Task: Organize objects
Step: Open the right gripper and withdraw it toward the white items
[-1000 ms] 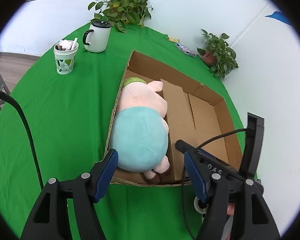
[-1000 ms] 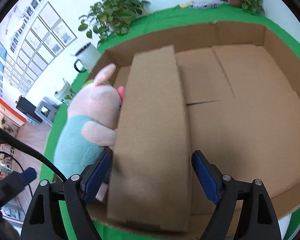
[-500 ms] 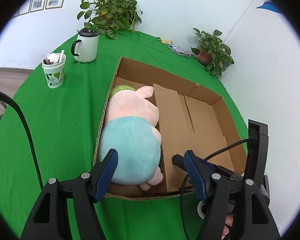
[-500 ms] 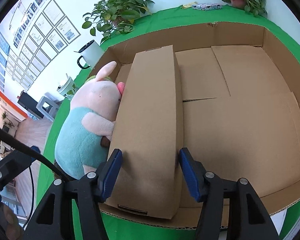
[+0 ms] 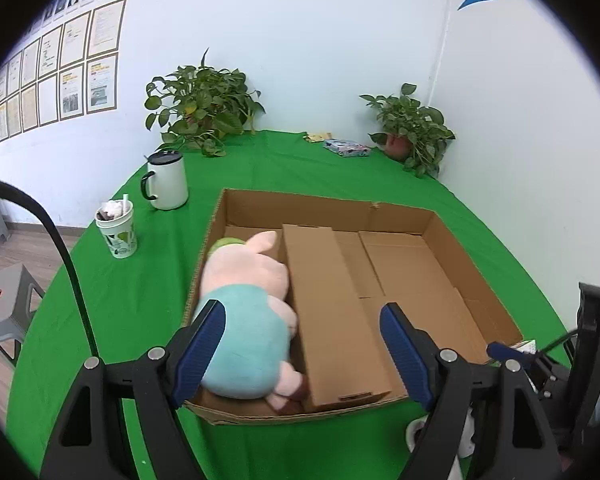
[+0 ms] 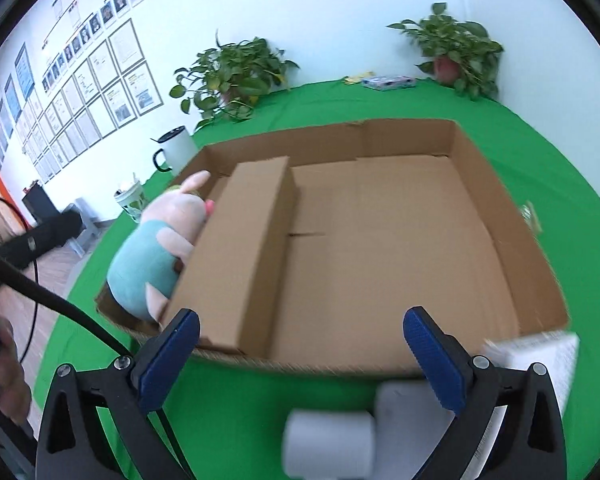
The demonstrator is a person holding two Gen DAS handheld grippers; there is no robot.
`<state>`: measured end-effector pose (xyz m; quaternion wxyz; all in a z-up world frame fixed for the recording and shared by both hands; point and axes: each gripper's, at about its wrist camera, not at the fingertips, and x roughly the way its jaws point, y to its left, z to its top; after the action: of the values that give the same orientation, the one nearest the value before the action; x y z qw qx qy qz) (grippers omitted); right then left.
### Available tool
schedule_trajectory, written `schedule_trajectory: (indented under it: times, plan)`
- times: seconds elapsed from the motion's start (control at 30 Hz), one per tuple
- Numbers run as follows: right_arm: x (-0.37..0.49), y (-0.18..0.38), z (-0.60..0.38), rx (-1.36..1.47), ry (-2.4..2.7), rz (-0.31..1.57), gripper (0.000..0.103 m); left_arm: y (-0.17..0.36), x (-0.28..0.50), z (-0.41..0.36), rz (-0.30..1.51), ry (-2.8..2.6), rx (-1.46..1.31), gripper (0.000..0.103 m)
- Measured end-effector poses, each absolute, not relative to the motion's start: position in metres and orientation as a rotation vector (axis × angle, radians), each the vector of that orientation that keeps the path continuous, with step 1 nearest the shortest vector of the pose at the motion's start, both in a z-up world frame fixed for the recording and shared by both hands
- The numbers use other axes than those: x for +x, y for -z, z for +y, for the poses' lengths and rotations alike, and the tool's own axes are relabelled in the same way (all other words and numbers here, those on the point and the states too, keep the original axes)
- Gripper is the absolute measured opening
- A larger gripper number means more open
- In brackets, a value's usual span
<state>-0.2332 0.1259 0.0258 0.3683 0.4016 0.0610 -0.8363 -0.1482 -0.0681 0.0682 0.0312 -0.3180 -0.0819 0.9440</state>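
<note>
Cardboard tray (image 5: 476,276), wide and shallow, sits on your green-covered counter (image 5: 148,280), and in your left wrist view it lies straight ahead beyond your left gripper (image 5: 302,350). Inside it, along the left wall, the plush pig (image 5: 244,308) in its teal shirt lies on its side with its feet toward you, and the long closed cardboard box (image 5: 332,312) lies flat just beside it, pressed against the pig's right flank. The rest of the tray floor to the right is bare cardboard. Your left fingers (image 5: 200,344) are spreading apart with nothing between them, hanging over the tray's near edge. To the left of the tray stand a white mug (image 5: 166,182) with a dark lid and a paper cup (image 5: 118,228) stuffed with wrappers and a straw; two potted plants (image 5: 202,108) sit at the back by the wall, with a small packet (image 5: 346,148) lying between them. In your right wrist view the same tray (image 6: 512,220) fills the middle, the pig (image 6: 156,256) at its far left side and the box (image 6: 240,248) next to it. Your right gripper (image 6: 314,360) hangs at the near wall of the tray, its fingers (image 6: 436,360) opening very wide and empty. Below them, on the counter (image 6: 420,100) in front of the tray, lie a white roll (image 6: 328,444), blurred, and a white printed carton (image 6: 540,360) at the right. Your other hand (image 6: 4,376) shows at the left edge.
</note>
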Motion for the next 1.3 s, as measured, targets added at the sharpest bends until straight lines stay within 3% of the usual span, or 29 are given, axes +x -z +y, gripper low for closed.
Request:
schedule_trajectory:
  times: [0.37, 0.4, 0.43, 0.47, 0.5, 0.53, 0.6, 0.63, 0.7, 0.77, 0.8, 0.83, 0.87, 0.9, 0.93, 1.3]
  plan:
    - [-0.221, -0.022, 0.171, 0.935, 2.212, 0.185, 0.101, -0.065, -0.137, -0.015, -0.135, -2.942, -0.959, 0.079]
    - [-0.223, -0.022, 0.174, 0.931, 2.212, 0.181, 0.099, -0.064, -0.136, -0.01, -0.116, -2.944, -0.978, 0.076]
    - [-0.224, -0.023, 0.176, 0.927, 2.215, 0.174, 0.091, -0.063, -0.135, -0.007, -0.107, -2.943, -0.98, 0.057]
    - [-0.225, -0.024, 0.179, 0.922, 2.222, 0.172, 0.084, -0.062, -0.134, -0.004, -0.099, -2.936, -0.987, 0.044]
    - [-0.225, -0.024, 0.18, 0.915, 2.227, 0.182, 0.063, -0.06, -0.134, 0.0, -0.081, -2.921, -1.015, 0.018]
    - [-0.225, -0.025, 0.18, 0.908, 2.228, 0.197, 0.04, -0.058, -0.135, 0.003, -0.068, -2.914, -1.033, 0.004]
    - [-0.225, -0.023, 0.18, 0.908, 2.235, 0.235, 0.011, -0.055, -0.134, 0.007, -0.067, -2.901, -1.031, 0.004]
    - [-0.224, -0.023, 0.181, 0.905, 2.237, 0.236, 0.009, -0.055, -0.133, 0.009, -0.075, -2.898, -1.02, 0.004]
    - [-0.222, -0.024, 0.182, 0.895, 2.253, 0.253, 0.009, -0.056, -0.131, 0.01, -0.081, -2.917, -0.994, 0.006]
    - [-0.221, -0.025, 0.183, 0.896, 2.272, 0.266, 0.009, -0.057, -0.131, 0.009, -0.072, -2.931, -0.988, 0.03]
    - [-0.222, -0.026, 0.183, 0.897, 2.288, 0.269, 0.012, -0.057, -0.131, 0.008, -0.072, -2.933, -0.981, 0.061]
    - [-0.223, -0.026, 0.183, 0.901, 2.319, 0.285, 0.025, -0.058, -0.13, 0.007, -0.086, -2.938, -0.961, 0.083]
    - [-0.224, -0.026, 0.183, 0.903, 2.34, 0.295, 0.039, -0.058, -0.127, 0.005, -0.11, -2.948, -0.926, 0.084]
    - [-0.225, -0.025, 0.183, 0.901, 2.349, 0.29, 0.074, -0.059, -0.125, 0.003, -0.126, -2.945, -0.909, 0.084]
    - [-0.226, -0.025, 0.185, 0.895, 2.354, 0.275, 0.091, -0.058, -0.125, 0.003, -0.123, -2.938, -0.917, 0.084]
    - [-0.22, -0.025, 0.186, 0.867, 2.329, 0.273, 0.098, -0.052, -0.121, -0.006, -0.134, -2.94, -0.924, 0.084]
